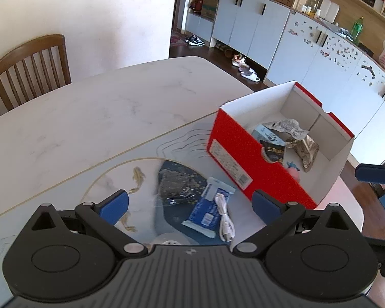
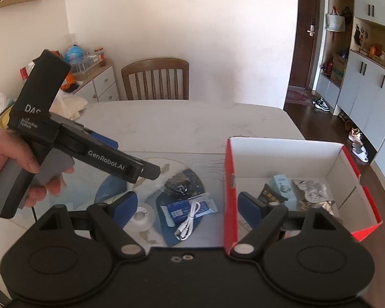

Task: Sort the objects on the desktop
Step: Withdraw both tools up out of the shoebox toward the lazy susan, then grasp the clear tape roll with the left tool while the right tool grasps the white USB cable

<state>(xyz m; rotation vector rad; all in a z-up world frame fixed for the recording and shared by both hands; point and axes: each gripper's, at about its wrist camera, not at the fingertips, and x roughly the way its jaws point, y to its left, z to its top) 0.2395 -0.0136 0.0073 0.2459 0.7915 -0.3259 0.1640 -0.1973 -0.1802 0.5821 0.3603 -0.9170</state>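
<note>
A red box [image 1: 233, 159] [image 2: 229, 192] with white inner walls stands on the table and holds several snack packets [image 1: 295, 141] [image 2: 308, 192]. Left of it lie a white coiled cable [image 1: 224, 218] [image 2: 188, 222] across a blue wrapper [image 1: 208, 210] [image 2: 177, 209], a dark clear bag [image 1: 177, 184] [image 2: 177, 186] and a tape roll [image 1: 170, 241] [image 2: 141, 217]. My left gripper [image 1: 190, 206] hangs open above these items, nothing between its fingers. My right gripper [image 2: 187, 205] is open too, its right finger [image 2: 250, 208] over the box.
A hand holds the left gripper's body [image 2: 64, 138] above the table's left part. The marble table [image 1: 89, 113] [image 2: 192, 120] has a wooden chair [image 1: 30, 69] [image 2: 155, 79] behind it. Cabinets [image 1: 251, 18] line the far wall. The box sits near the table's right edge.
</note>
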